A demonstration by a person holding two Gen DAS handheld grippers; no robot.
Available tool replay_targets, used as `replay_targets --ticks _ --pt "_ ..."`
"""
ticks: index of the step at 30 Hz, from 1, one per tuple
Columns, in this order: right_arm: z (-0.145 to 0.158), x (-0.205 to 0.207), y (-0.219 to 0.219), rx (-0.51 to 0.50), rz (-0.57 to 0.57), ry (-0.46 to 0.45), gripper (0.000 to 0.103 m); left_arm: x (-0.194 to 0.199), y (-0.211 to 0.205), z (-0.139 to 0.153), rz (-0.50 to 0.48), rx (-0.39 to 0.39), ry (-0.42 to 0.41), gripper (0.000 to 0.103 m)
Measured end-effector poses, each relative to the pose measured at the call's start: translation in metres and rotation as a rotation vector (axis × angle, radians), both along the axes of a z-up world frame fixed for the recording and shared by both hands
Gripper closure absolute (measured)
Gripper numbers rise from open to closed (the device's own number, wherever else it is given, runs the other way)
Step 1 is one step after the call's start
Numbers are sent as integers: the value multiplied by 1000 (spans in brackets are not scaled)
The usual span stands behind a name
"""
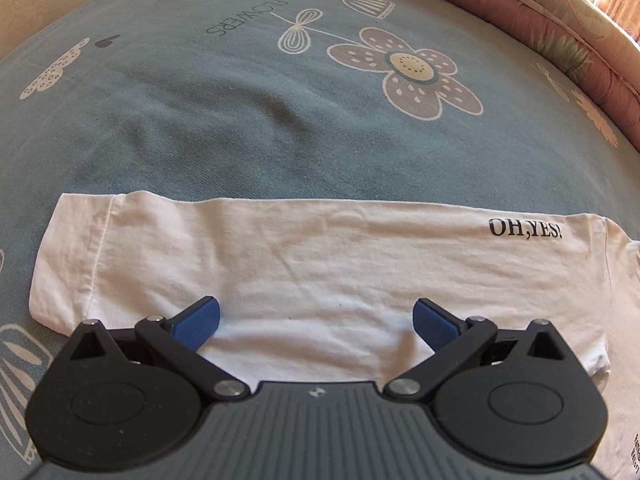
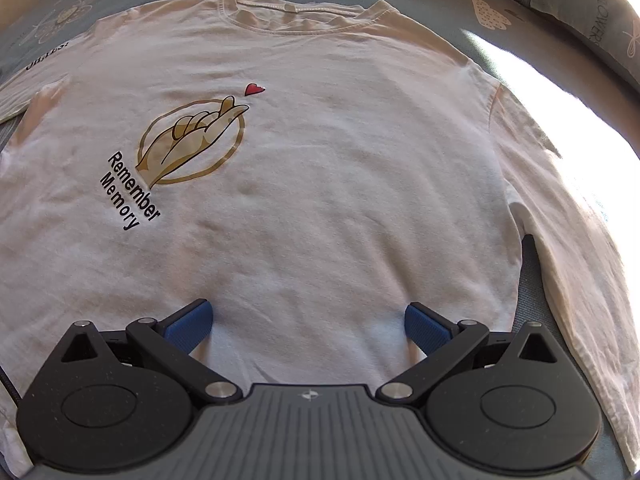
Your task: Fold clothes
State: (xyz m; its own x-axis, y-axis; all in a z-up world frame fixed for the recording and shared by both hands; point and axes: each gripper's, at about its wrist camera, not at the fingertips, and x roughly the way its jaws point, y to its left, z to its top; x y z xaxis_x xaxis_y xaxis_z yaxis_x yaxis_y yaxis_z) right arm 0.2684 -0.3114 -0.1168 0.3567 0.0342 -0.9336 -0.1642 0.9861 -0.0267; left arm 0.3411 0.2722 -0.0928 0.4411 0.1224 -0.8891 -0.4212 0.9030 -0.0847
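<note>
A white long-sleeved shirt [image 2: 320, 168] lies spread flat, front up, on a bed. Its chest bears a gold hand print [image 2: 192, 140], a red heart and the words "Remember Memory". My right gripper [image 2: 309, 326] hovers open over the shirt's lower body, blue pads wide apart with nothing between them. In the left wrist view one sleeve [image 1: 280, 256] stretches sideways, marked "OH,YES!" [image 1: 526, 227] near its right end, cuff at the left. My left gripper [image 1: 317, 324] is open just above this sleeve's near edge. The other sleeve [image 2: 568, 248] runs down the right side.
The bed is covered by a grey-blue sheet [image 1: 240, 120] printed with flowers and the word "FLOWERS". A pink quilt [image 1: 540, 20] is bunched along the far right edge. A grey-blue pillow [image 2: 592, 16] lies at the far right. Strong sunlight falls on the right side.
</note>
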Motion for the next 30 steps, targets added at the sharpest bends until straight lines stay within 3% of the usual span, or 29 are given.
replay_targets --ticks 3,5,7,11,13,15,17,19,26,30 --pt "0 2 0 -1 0 16 0 -13 10 5 24 -7 -12 1" --pt "0 4 0 -2 0 25 0 -15 24 13 74 -55 -58 1" --pt "0 5 0 -3 0 33 0 -13 36 20 93 -46 -114 1" --pt "-1 10 2 -9 -1 59 0 -1 58 8 126 -15 -85 1" --pt "0 13 3 -16 -5 81 0 -2 58 6 92 3 -85 1" --pt "1 20 6 -28 -9 133 0 -6 60 12 89 -24 -90 1" --pt "4 29 10 -16 5 210 0 -19 63 24 129 -67 -146 1" --pt "16 35 17 31 28 231 0 -35 67 34 194 -121 -205 1" --pt "52 52 62 135 91 119 0 -83 75 19 368 -441 -357 1" --pt "56 51 99 223 170 74 0 -103 85 -1 510 -519 -389 1"
